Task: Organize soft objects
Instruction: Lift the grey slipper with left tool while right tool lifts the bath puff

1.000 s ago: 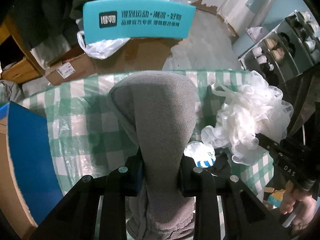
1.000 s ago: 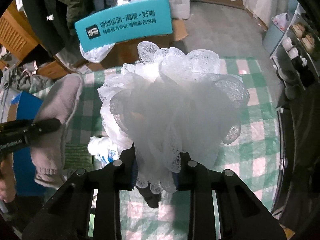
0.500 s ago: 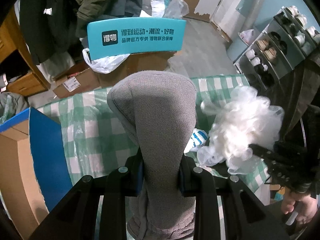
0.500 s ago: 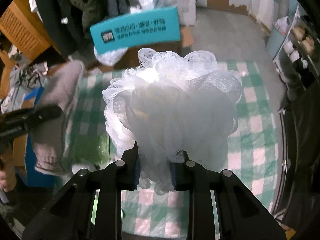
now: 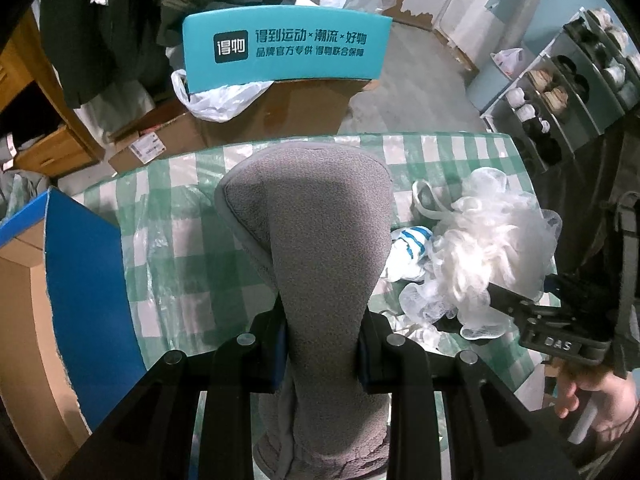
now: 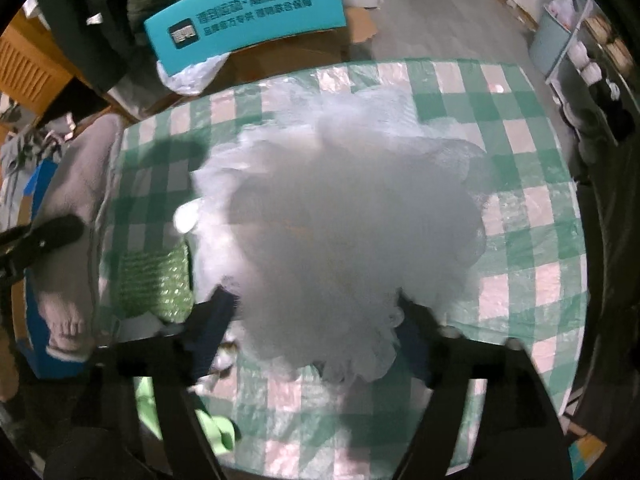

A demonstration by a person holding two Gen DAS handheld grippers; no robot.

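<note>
My left gripper (image 5: 322,344) is shut on a grey fleece sock (image 5: 316,220), which stands up above the green checked tablecloth (image 5: 180,216). The right wrist view has that sock (image 6: 76,184) at the far left. My right gripper (image 6: 316,304) is opening its jaws, now spread wide. A white mesh bath pouf (image 6: 352,216) sits blurred between them, loose, over the tablecloth (image 6: 520,160). From the left wrist view the pouf (image 5: 488,256) lies at the right gripper (image 5: 476,312), held by a hand (image 5: 600,408).
A blue-lined cardboard box (image 5: 84,280) stands open at the table's left. A white and blue sock (image 5: 408,248) and a green bubbly pad (image 6: 154,280) lie on the cloth. Beyond the table are a teal box (image 5: 284,52), plastic bags and a shoe rack (image 5: 560,92).
The right jaws, pinched on the pouf before, have sprung wide and the pouf has slipped loose and sunk towards the cloth. The left gripper keeps its hold on the sock.
</note>
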